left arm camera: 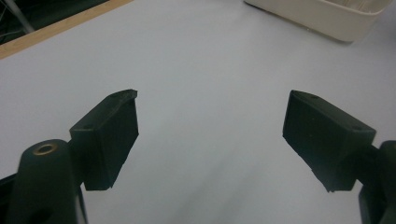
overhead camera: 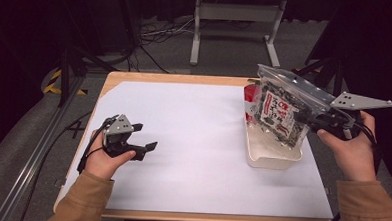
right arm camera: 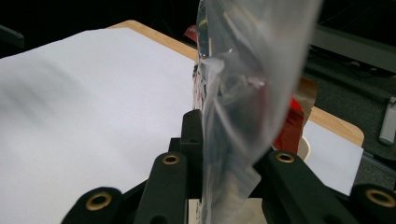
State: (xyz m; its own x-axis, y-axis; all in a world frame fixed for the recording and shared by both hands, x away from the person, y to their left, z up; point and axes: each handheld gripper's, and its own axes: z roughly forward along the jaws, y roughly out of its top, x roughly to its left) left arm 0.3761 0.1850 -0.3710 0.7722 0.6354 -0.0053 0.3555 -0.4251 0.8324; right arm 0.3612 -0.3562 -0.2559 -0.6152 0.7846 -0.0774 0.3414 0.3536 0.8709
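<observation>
Right, nearest the camera in the high view come the two tan sleeves (overhead camera: 87, 201), forearms reaching in over the white sheet (overhead camera: 183, 135) that covers the table (overhead camera: 135, 78). The left gripper (overhead camera: 145, 138) sits low over the sheet at the person's left, jaws spread wide with nothing between them; the left gripper view confirms it, just bare sheet between the two black pads (left arm camera: 109, 140). It looks parked there, out of the way, waiting for a turn.

Further in, the action is on the right. The right gripper (overhead camera: 311, 120) has its jaws clamped narrow on the edge of a clear plastic bag (overhead camera: 281, 109) holding a printed snack pack, black, white and red. In the right gripper view the bag (right arm camera: 247, 93) rises edge-on straight out of the pinch, so the grip is on a thin flap of film, which is likely why the bag hangs tilted, its sealed top leaning toward the far side.

The bag hovers directly above the white tray (overhead camera: 267, 156), lower corner dipping toward the tray's opening; whether it touches the bottom is hard to tell. Behind it something red (overhead camera: 249, 95) stands at the tray's far end. By the look of it, the bag is being lowered into that tray.

Beyond the table, a grey stand (overhead camera: 235, 27) and cables on the dark floor.
</observation>
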